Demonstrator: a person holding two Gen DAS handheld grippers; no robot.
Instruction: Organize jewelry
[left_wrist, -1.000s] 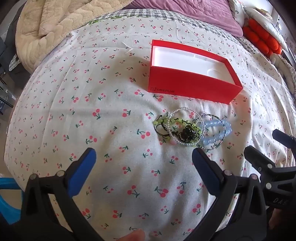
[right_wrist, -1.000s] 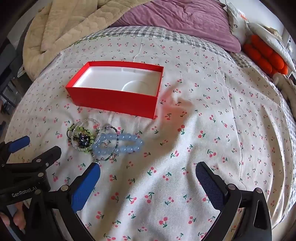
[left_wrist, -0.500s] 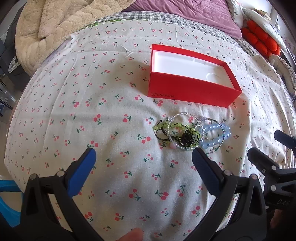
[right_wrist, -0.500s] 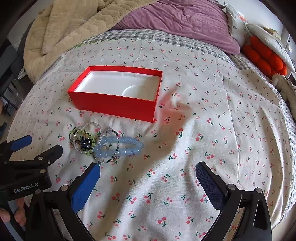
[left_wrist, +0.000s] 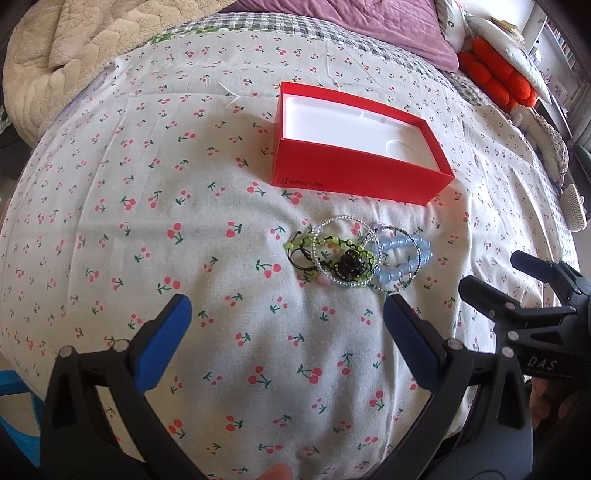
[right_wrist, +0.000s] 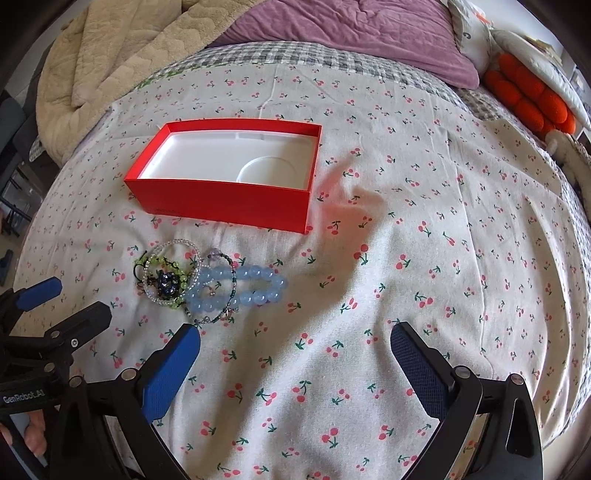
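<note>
- Nothing is sorted yet: the red box (right_wrist: 229, 177) sits empty on the bed (right_wrist: 424, 295).
- The tangled bracelets (left_wrist: 354, 254) lie just before it, untouched.
- Left tool (left_wrist: 286, 325) and right tool (right_wrist: 295, 350) both gape wide, holding nothing.

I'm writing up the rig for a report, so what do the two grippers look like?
Both are matte black plastic frames with silver screws and two curved fingers tipped in blue pads. The left gripper reads "GenRobot.AI" in white on its body in the right view; the right gripper reads "DAS" in the left view. No cables or sleeves show.
</note>
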